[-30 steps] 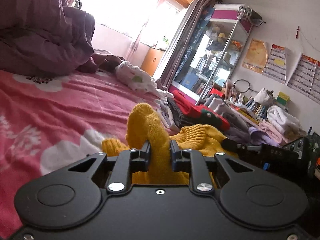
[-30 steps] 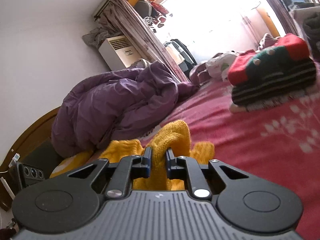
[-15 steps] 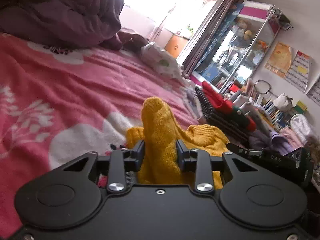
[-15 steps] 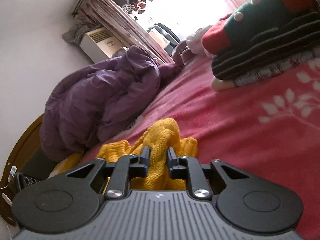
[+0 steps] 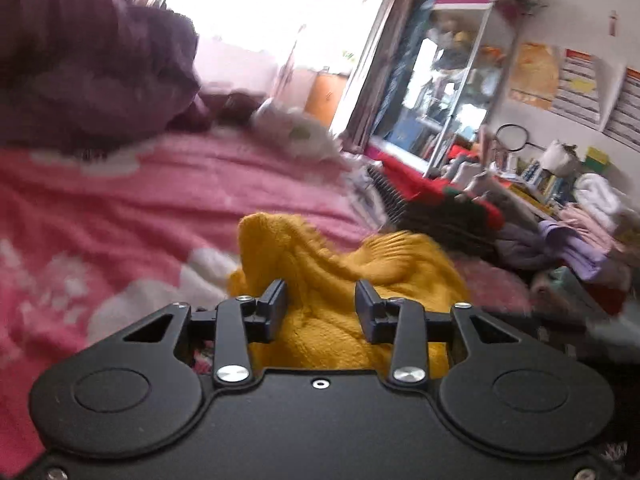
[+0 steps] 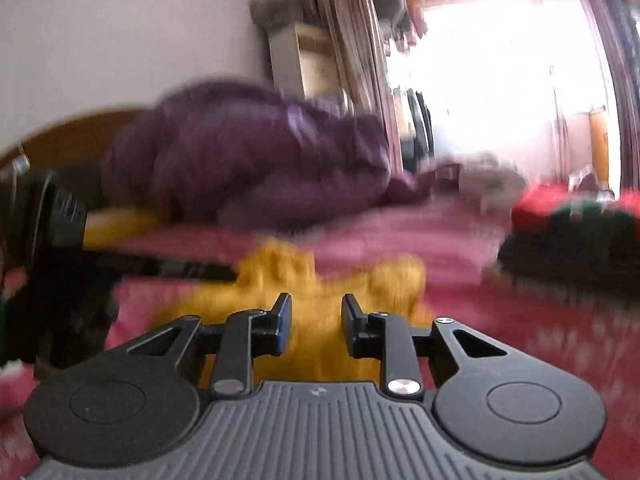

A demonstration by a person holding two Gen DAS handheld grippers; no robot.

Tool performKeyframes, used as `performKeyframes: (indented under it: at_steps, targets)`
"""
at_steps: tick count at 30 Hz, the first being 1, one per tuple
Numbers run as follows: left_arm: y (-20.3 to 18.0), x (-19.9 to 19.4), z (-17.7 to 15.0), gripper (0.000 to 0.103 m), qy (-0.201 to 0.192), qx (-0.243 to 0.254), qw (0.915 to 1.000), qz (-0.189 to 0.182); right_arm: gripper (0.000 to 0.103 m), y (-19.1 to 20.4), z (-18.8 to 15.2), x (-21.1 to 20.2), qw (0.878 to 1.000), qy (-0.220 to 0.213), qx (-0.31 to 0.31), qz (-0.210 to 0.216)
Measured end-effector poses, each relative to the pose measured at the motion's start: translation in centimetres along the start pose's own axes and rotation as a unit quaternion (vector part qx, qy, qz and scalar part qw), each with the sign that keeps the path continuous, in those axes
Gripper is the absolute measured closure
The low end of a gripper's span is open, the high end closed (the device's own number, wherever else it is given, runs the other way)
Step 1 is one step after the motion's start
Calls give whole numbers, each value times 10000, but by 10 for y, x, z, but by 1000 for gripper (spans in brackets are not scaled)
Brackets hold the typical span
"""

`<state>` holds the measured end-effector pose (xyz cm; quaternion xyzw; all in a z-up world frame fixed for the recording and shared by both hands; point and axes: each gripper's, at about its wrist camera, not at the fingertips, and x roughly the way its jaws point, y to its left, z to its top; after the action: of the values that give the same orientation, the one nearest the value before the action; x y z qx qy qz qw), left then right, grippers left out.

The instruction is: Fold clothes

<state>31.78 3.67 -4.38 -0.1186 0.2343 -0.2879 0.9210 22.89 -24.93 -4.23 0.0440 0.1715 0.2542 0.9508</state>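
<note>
A yellow knit sweater (image 5: 340, 272) lies bunched on the pink flowered bedspread (image 5: 120, 208). My left gripper (image 5: 321, 300) is open just over it, jaws apart with the knit loose between them. The right wrist view is blurred; there the sweater (image 6: 320, 292) lies in front of my right gripper (image 6: 316, 312), which is open too, jaws apart above the fabric. The other gripper's black body (image 6: 60, 248) shows at the left of that view.
A purple duvet (image 5: 88, 68) is heaped at the bed's far side. A folded stack topped by a red and green sweater (image 5: 448, 208) stands to the right. Loose clothes (image 5: 580, 240) and shelves (image 5: 452, 92) lie beyond.
Both grippers opened and let go of the yellow sweater, which dropped onto the bed. Both views swung and are now blurred by motion.
</note>
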Motion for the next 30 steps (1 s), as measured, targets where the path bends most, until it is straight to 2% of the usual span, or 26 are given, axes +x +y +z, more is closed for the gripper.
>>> performKeyframes:
  at_steps: [3,9,13,15,17,18,21,24,30]
  targets:
    - [-2,14,-3,66,75,288,9996,19,73,1,-14,5,9998,114,133,-119]
    - [5,12,2,65,84,262,9995,-146,71,3,-13,10,9996,201,144,-137]
    - [-6,-4,13,65,-321,423,9983,-222,71,17,2,2,9989,-100,-453,-116]
    - [-10,-2,15,63,-399,552,9975,-209,65,23,11,1,9963,-318,-795,-110]
    - [-9,9,14,62,-304,653,9973,-128,58,24,19,14,9944,-398,-982,-62]
    - [-6,18,12,62,-190,684,9974,-85,58,22,22,21,9943,-412,-982,-52]
    - [7,42,9,59,230,514,9984,-74,59,-1,22,45,9993,-89,-334,-107]
    - [21,52,9,55,381,256,9988,-195,60,-15,3,59,9993,306,-108,-159]
    - [13,45,7,54,324,444,9985,-25,62,-29,2,61,9992,260,302,-29]
